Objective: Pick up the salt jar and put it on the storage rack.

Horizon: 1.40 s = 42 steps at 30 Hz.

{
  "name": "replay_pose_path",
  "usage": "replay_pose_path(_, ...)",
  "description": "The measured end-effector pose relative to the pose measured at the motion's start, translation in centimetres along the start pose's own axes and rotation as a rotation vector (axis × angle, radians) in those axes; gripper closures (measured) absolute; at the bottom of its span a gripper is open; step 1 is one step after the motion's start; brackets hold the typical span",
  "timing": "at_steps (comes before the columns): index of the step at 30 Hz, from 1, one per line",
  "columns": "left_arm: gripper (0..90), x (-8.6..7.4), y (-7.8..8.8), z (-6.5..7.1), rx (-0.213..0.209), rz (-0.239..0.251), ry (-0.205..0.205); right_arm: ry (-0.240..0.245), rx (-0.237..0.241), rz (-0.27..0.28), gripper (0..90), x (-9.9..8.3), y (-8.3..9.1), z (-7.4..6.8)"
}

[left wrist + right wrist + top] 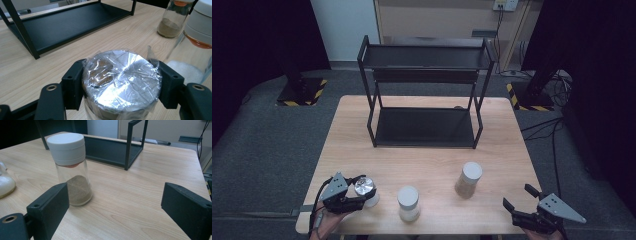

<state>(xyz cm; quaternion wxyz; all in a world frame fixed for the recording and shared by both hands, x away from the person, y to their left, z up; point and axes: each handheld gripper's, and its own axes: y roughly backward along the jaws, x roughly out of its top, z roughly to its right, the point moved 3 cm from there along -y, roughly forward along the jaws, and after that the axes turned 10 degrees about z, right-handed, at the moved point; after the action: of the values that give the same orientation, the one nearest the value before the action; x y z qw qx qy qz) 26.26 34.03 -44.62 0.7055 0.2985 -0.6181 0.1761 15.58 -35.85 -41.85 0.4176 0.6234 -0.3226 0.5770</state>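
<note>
Left tool [120, 85] clamped on the foil-capped jar [121, 81] at the desk's [422, 155] near-left corner. Right tool [112, 207] gapes wide, empty. Lift straight up w/ firm grip, film looks slippery; clear the white-lidded jar [408, 202] beside it, then head for the rack [424, 125].

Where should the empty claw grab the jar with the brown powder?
Grab the jar on its clear glass body, just under the white cap, coming level from the person's side. It stands upright and is round and straight there, so the open right gripper could probably close flat on both sides. The cap is wider, and gripping only it might be less steady.
</note>
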Motion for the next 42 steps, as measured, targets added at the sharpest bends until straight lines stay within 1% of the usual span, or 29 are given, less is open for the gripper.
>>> replay_pose_path(6, 33.4, 0.2, 0.0, -0.2, 0.001, 0.001, 0.019, -0.002, 0.000, 0.000, 7.9, 0.0, 0.0, 0.0)
replay_pose_path(12, 33.3, 0.9, -0.1, -0.2, -0.003, 0.011, 0.012, -0.002, 0.000, -0.001, 7.7, 0.0, 0.0, 0.0)
replay_pose_path(15, 33.3, 1.5, -0.4, -0.3, -0.009, 0.006, 0.005, -0.004, 0.000, -0.001, 7.7, 0.0, 0.0, 0.0)
replay_pose_path(30, 33.3, 4.1, -2.6, -0.6, -0.029, -0.008, -0.008, -0.010, 0.003, -0.002, 7.3, 0.0, 0.0, 0.1)
replay_pose_path(36, 33.4, 4.9, -3.7, -0.7, -0.037, -0.004, -0.009, -0.012, 0.006, -0.002, 7.2, -0.1, -0.1, 0.2)
replay_pose_path(42, 33.3, 5.6, -4.9, -1.0, -0.040, -0.011, -0.008, -0.015, 0.007, -0.002, 7.0, -0.1, -0.1, 0.2)
